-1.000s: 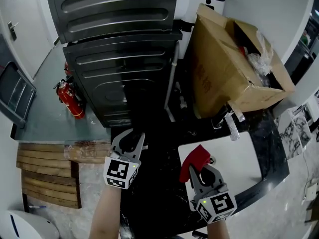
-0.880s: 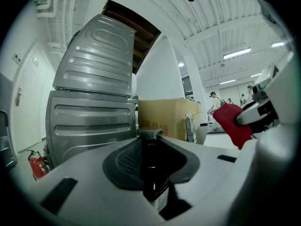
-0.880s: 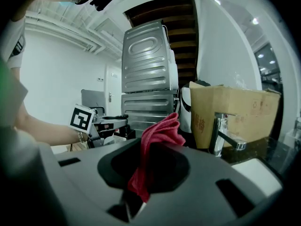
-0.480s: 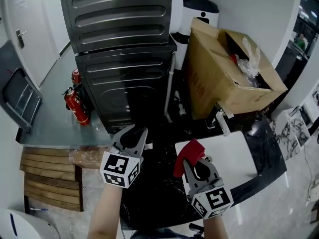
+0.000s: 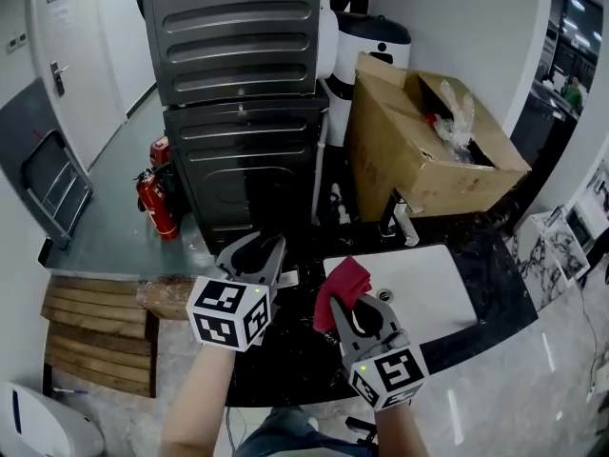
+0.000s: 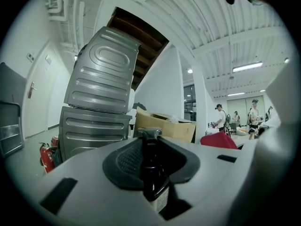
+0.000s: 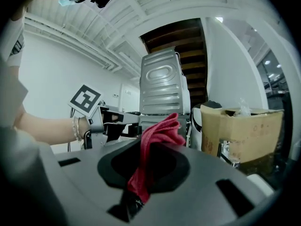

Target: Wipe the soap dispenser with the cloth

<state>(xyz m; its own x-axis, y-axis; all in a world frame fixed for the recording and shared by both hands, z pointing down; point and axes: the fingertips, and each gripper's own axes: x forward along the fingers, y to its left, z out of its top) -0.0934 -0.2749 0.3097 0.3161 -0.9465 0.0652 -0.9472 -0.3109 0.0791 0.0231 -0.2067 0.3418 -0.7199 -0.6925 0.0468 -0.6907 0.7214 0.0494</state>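
Raising left gripper (image 5: 257,253), clamping upright soap dispenser (image 6: 151,171), and right gripper (image 5: 354,310), pinching red cloth (image 5: 340,287), since a second ago, keeping cloth just right of dispenser, not touching.

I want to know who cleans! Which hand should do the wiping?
Right. The right hand-held gripper pinches the red cloth; the left hand-held gripper clamps the soap dispenser.

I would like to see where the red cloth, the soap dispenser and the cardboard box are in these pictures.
red cloth (image 5: 343,284), head view, the bunched upper fold
soap dispenser (image 6: 151,168), left gripper view, the dark bottle body
cardboard box (image 5: 381,150), head view, its brown side wall
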